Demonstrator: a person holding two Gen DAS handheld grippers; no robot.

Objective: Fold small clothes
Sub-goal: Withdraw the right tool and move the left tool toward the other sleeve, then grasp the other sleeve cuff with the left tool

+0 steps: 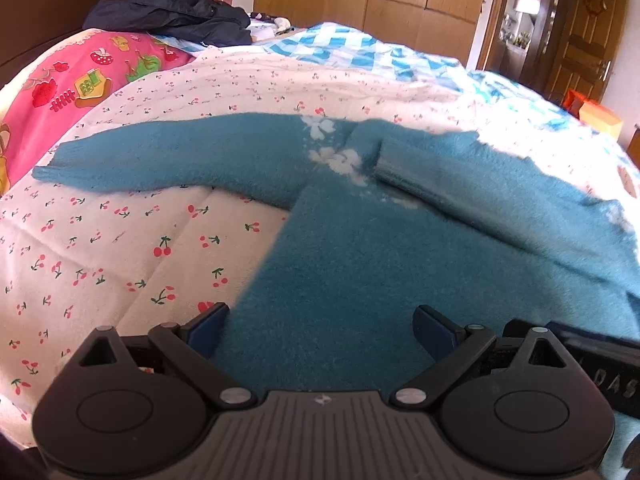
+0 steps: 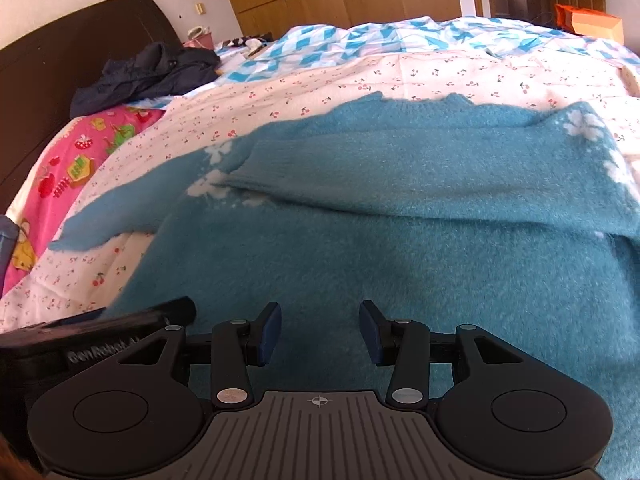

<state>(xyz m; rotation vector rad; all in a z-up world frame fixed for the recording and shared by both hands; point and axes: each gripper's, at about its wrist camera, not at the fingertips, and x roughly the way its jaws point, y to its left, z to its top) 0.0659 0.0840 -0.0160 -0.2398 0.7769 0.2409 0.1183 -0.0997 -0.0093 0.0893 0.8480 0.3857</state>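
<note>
Bedroom, wooden wardrobes behind; a bed under a cherry-print quilt [image 1: 120, 248] is serving as the folding surface. A teal sweater [image 1: 360, 264] is lying flat on the quilt, one sleeve [image 2: 400, 172] folded across its chest, the other sleeve [image 1: 160, 156] reaching out over the quilt. I am holding the left gripper [image 1: 320, 328] spread wide over the sweater's side edge near the hem, gripping nothing; the right gripper [image 2: 319, 330] is hovering over the hem, jaws moderately apart, also empty. Risks: pinching quilt along with the fuzzy knit, or dragging the body and undoing the sleeve already folded.
</note>
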